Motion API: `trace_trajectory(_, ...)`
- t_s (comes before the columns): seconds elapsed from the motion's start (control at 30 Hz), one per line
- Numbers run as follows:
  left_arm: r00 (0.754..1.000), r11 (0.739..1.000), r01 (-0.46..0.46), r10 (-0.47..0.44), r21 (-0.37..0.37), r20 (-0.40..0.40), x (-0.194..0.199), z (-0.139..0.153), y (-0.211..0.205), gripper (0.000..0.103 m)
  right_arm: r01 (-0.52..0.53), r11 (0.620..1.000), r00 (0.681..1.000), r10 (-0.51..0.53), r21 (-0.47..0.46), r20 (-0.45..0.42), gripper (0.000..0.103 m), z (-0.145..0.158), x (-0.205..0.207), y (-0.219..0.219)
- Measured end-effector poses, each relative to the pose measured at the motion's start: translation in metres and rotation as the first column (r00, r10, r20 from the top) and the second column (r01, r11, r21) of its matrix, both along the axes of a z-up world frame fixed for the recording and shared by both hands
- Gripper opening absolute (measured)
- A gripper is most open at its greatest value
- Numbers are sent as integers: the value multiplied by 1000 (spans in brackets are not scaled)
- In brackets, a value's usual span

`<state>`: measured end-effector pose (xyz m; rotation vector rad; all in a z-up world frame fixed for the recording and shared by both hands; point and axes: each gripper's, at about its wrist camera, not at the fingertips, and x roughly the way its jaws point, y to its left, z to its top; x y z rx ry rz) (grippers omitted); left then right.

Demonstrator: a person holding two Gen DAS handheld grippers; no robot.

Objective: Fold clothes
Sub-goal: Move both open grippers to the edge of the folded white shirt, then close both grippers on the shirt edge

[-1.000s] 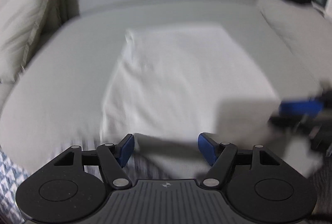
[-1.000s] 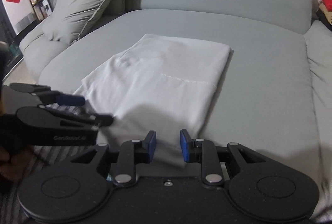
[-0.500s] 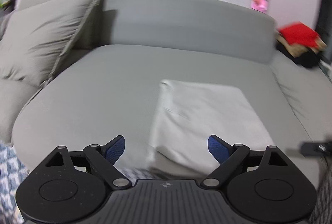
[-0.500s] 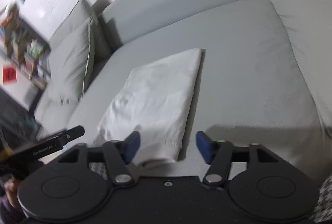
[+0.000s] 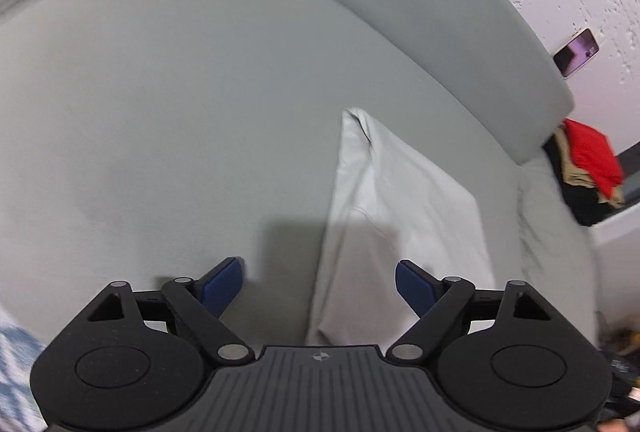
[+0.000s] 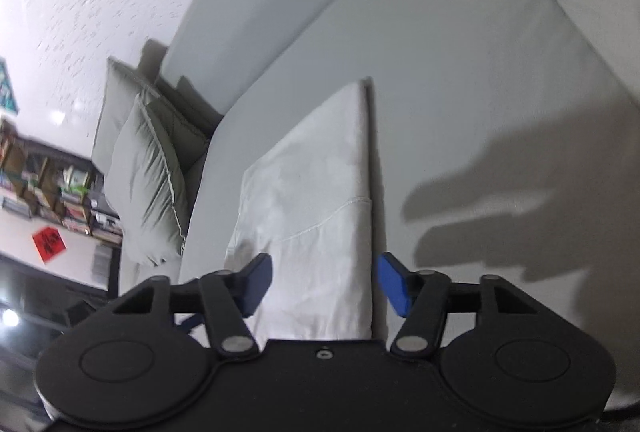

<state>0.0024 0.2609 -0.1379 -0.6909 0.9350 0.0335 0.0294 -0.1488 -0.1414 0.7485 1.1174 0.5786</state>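
Observation:
A folded white garment (image 5: 400,216) (image 6: 316,200) lies flat on the grey sofa seat (image 5: 168,112) (image 6: 472,80). My left gripper (image 5: 319,287) hangs over the garment's left edge, jaws wide and closing; the cloth's edge shows between the blue pads (image 5: 222,288), and I cannot tell whether they touch it. My right gripper (image 6: 325,285) hangs over the garment's right edge. Its jaws are closing too, with the cloth seen between the pads (image 6: 392,288) but not pressed by them.
Two grey cushions (image 6: 140,172) lean at the sofa's left end, with a bookshelf (image 6: 44,192) beyond. A pile of red, tan and black clothes (image 5: 588,168) sits at the sofa's right end. The sofa backrest (image 5: 420,8) runs behind; a phone (image 5: 576,52) is fixed to the wall.
Both grippers let go and opened wider. Each rolled and swung apart: the left to the garment's left edge, the right to its right edge. The other gripper has left each view.

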Motion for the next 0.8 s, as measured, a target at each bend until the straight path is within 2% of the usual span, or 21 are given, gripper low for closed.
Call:
trace_trajectory(0.07, 1000, 998, 17, -17, -55, 12, 7, -3, 4, 83, -8, 1000, 1000, 8, 7, -22, 57, -6, 6, 1)
trace_trajectory(0.1, 999, 993, 36, -34, -112, 16, 12, -6, 6, 81, -11, 1000, 999, 11, 13, -31, 56, -8, 9, 2)
trace_trajectory(0.17, 997, 970, 79, -81, -231, 2, 16, -15, 1, 78, -18, 1000, 999, 19, 25, -49, 52, -13, 13, 3)
trace_trajectory(0.2, 995, 962, 95, -102, -257, -16, 21, -19, -1, 77, -21, 999, 998, 23, 30, -58, 51, -15, 15, 3)
trace_trajectory(0.37, 980, 963, 163, -183, -213, -74, 40, -18, -12, 76, -15, 999, 996, 19, 40, -85, 50, -22, 27, 3)
trace_trajectory(0.47, 967, 954, 219, -240, -206, -85, 50, -18, -18, 82, -27, 999, 995, 31, 42, -93, 49, -24, 35, 5)
trace_trajectory(0.63, 965, 939, 242, -259, -244, -42, 74, -27, -23, 81, -20, 998, 992, 27, 57, -124, 36, -37, 58, 14)
trace_trajectory(0.8, 962, 927, 267, -273, -263, 15, 98, -39, -26, 76, -10, 997, 990, 21, 82, -143, 34, -50, 82, 25)
